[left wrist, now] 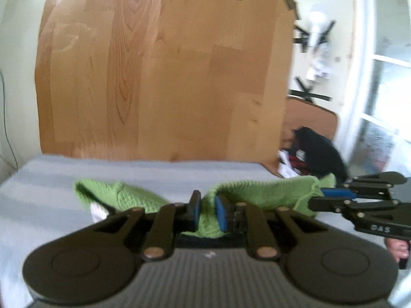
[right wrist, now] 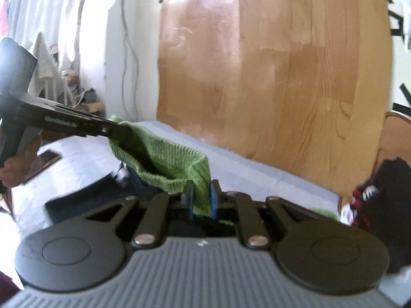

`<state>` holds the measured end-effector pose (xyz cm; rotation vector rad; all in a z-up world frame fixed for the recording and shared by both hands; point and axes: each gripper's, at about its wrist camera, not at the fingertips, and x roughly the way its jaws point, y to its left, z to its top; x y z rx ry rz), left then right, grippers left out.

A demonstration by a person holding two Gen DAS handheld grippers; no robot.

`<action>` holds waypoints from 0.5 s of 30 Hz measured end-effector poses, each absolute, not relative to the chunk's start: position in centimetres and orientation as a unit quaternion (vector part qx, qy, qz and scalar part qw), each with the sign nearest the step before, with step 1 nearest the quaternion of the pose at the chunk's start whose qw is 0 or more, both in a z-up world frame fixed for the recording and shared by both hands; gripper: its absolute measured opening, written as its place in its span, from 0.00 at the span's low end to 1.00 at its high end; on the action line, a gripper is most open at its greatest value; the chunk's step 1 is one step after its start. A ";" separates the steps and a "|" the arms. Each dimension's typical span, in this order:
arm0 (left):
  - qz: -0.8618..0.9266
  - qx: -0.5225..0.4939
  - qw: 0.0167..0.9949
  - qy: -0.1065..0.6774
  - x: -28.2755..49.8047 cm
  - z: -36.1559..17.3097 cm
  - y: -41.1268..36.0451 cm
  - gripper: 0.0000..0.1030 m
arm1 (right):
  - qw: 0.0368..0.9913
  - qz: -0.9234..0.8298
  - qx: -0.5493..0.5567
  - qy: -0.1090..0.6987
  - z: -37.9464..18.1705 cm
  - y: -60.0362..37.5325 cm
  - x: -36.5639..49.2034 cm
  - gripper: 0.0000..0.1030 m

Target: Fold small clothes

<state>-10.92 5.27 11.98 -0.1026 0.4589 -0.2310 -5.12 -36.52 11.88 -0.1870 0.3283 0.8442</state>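
Observation:
A green knitted garment (left wrist: 259, 195) is held up above a light grey table (left wrist: 38, 195), stretched between my two grippers. My left gripper (left wrist: 207, 211) is shut on one edge of it, the knit bunched between the blue pads. My right gripper (right wrist: 201, 200) is shut on the other edge of the green garment (right wrist: 164, 154). In the left wrist view the right gripper (left wrist: 323, 197) comes in from the right and grips the cloth's end. In the right wrist view the left gripper (right wrist: 115, 131) comes in from the left and holds the far corner.
A wood-pattern board (left wrist: 159, 71) stands against the wall behind the table. A pile of dark, red and white clothes (left wrist: 310, 156) lies at the table's right end, also in the right wrist view (right wrist: 380, 197). A phone (right wrist: 43, 161) lies on the table's left.

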 end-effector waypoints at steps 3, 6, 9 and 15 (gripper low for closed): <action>-0.130 -0.064 0.959 0.242 -14.5 10.5 5.4 0.12 | 0.895 0.404 -0.089 0.166 10.0 -37.3 -8.8 0.15; -0.128 -0.085 0.950 0.272 -17.6 7.6 5.8 0.13 | 0.895 0.400 -0.076 0.184 7.9 -37.5 -11.1 0.15; -0.116 -0.106 0.936 0.314 -17.7 4.8 6.5 0.19 | 0.899 0.377 -0.074 0.211 5.3 -36.4 -11.2 0.16; -0.131 -0.117 0.926 0.333 -18.9 4.0 7.5 0.42 | 0.878 0.402 -0.010 0.261 5.2 -38.3 -10.4 0.34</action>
